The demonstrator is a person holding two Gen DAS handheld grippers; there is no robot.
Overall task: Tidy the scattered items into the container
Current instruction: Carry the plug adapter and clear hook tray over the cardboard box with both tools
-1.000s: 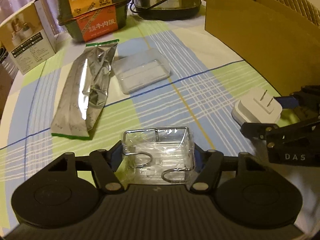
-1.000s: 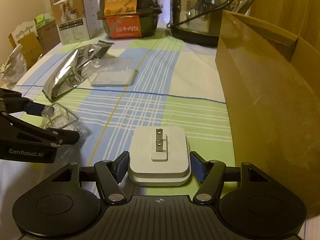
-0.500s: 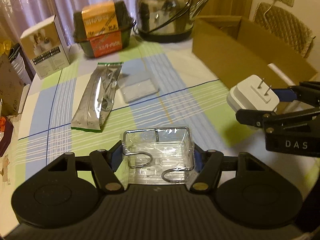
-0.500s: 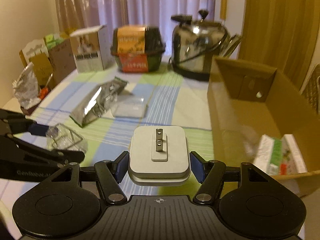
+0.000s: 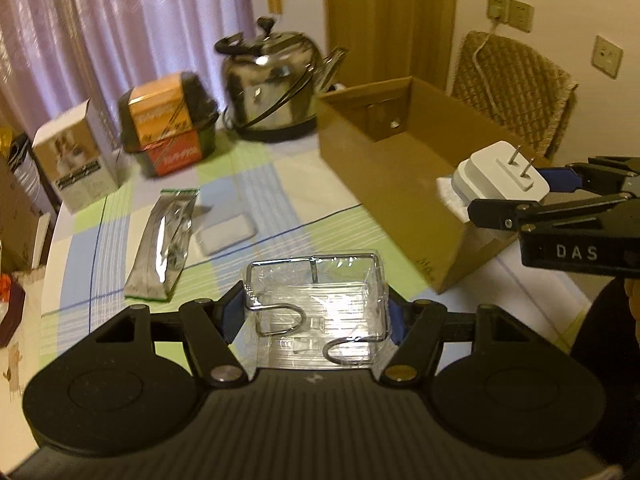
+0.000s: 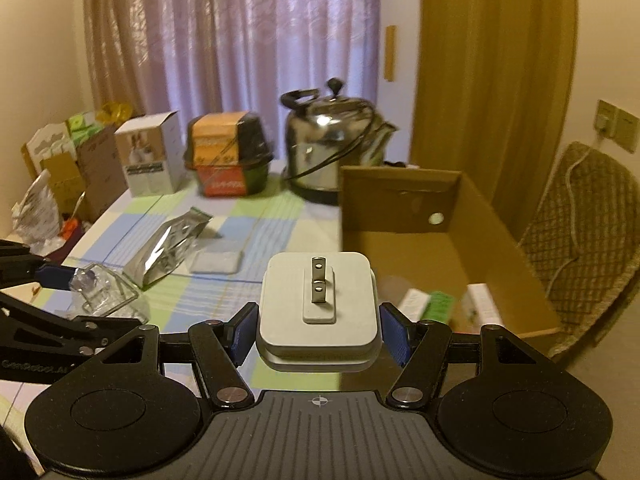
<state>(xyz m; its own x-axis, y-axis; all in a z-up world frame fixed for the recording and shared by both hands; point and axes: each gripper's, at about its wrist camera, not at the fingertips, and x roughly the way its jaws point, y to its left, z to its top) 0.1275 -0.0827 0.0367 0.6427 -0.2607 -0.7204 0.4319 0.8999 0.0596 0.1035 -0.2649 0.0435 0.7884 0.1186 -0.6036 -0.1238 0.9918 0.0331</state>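
Black right gripper [image 5: 516, 190] lettered "DAS", gripping white plug [image 5: 500, 176]

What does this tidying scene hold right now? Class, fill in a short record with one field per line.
left hand-held gripper: shut on plastic-wrapped wire rack
right hand-held gripper: shut on white plug adapter, prongs up
container: open cardboard box, some packets already inside
still on table: silver foil pouch, clear flat tray
background: steel kettle
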